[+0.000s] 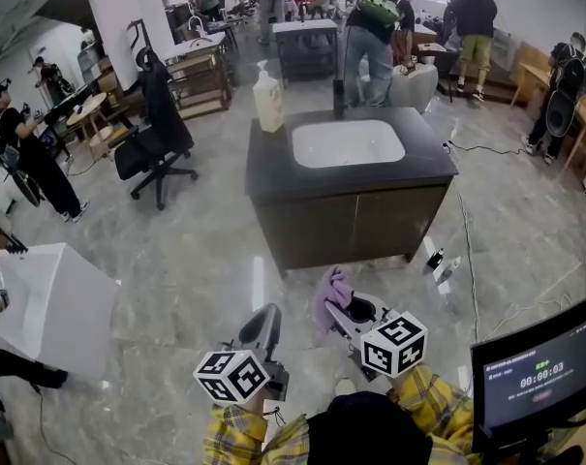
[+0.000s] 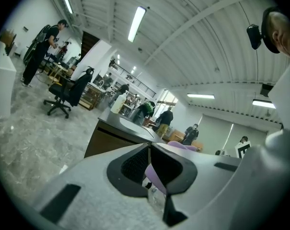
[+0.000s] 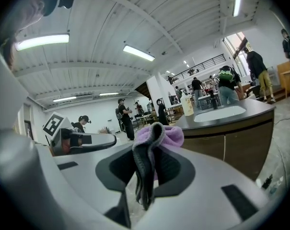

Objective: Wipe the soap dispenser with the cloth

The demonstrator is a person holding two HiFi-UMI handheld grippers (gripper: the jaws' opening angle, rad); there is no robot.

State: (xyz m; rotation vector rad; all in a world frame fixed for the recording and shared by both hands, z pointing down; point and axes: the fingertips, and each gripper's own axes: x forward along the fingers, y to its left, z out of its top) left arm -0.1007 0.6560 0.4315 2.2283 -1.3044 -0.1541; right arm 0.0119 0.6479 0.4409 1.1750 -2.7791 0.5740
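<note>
The right gripper [image 3: 147, 163] has its fingers clamped on the purple cloth [image 3: 167, 136], which bunches just past their tips. The left gripper [image 2: 149, 150] holds nothing (fingers pressed together). The soap dispenser [image 1: 268, 98] stands well ahead of both, on the counter [image 1: 273, 170].

Bright ceiling strip-lights, fisheye-warped edges

Both grippers out front, low, side by side.
Left gripper [image 1: 268, 316]: jaws together, nothing between them. Right gripper [image 1: 345, 310]: jaws clamped on cloth [image 1: 331, 289]. Both point forward, tipped slightly down. Plaid sleeves [image 1: 236, 440] show behind the marker cubes.
</note>
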